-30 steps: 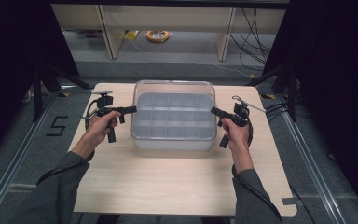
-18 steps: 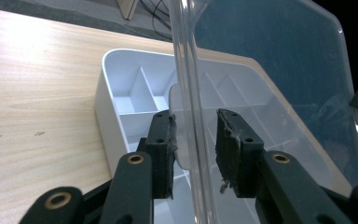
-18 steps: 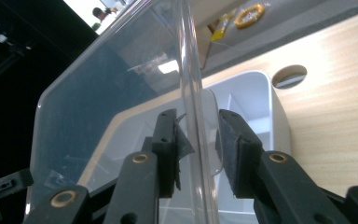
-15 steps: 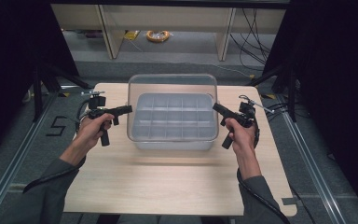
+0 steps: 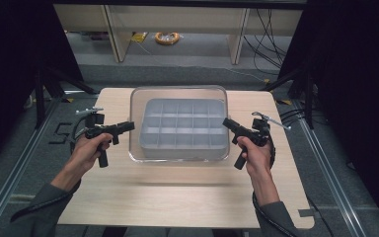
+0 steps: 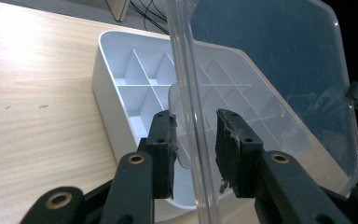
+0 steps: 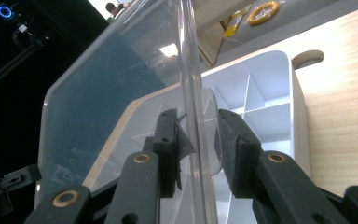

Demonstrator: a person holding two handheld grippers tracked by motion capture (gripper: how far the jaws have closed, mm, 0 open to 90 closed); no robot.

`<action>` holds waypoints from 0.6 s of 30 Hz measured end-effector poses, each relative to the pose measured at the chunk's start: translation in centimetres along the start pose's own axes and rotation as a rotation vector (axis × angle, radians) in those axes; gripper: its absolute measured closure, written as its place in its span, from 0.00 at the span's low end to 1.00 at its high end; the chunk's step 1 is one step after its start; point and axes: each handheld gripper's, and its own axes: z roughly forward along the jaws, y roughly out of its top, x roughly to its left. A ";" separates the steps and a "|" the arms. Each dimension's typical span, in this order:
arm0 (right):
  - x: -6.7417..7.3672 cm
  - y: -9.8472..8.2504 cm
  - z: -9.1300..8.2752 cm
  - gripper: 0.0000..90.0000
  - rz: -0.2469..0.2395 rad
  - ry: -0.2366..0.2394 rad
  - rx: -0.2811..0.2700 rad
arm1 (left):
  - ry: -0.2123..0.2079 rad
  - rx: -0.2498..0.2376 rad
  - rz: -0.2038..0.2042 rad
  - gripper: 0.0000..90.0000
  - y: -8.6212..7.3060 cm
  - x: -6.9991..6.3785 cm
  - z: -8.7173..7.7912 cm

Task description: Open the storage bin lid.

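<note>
A clear plastic lid (image 5: 177,96) is being held above a white compartment tray (image 5: 182,129) on the wooden tabletop (image 5: 177,192), gripped at its two short ends by a person's hand-held grippers. In the high view the lid is being seen almost straight through, so that little more than its rounded outline is being made out against the tray beneath. The left hand-held gripper (image 6: 195,140) is being kept nearly closed on the lid's edge, the transparent rim and a small tab being pinched between worn black pads; the right hand-held gripper (image 7: 196,140) is being kept clamped in the same way on the opposite rim. In both gripper views the lower part of the lid is being cut off by the frame, and the exact contact of pad on plastic is being blurred by glare and by the transparency of the material. The tray, divided by thin walls into rows of small cells, is being left resting near the middle of the tabletop, partly veiled behind the lid. A coil of yellow cable (image 5: 167,37) is being shown on the floor beyond the tabletop, its detail being too small to read.
</note>
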 end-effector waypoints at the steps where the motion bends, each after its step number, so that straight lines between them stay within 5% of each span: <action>1: 0.0 0.0 0.0 0.79 0.000 0.000 0.000 | 0.003 0.000 0.008 0.74 -0.2 0.1 0.0; 4: 0.0 -0.3 -0.2 0.79 -0.054 0.006 -0.002 | 0.000 -0.002 0.005 0.75 -0.8 0.1 -0.3; 18: -0.9 -3.1 -3.0 0.78 -0.042 0.011 0.000 | -0.040 0.016 0.034 0.75 -3.7 -1.2 -1.4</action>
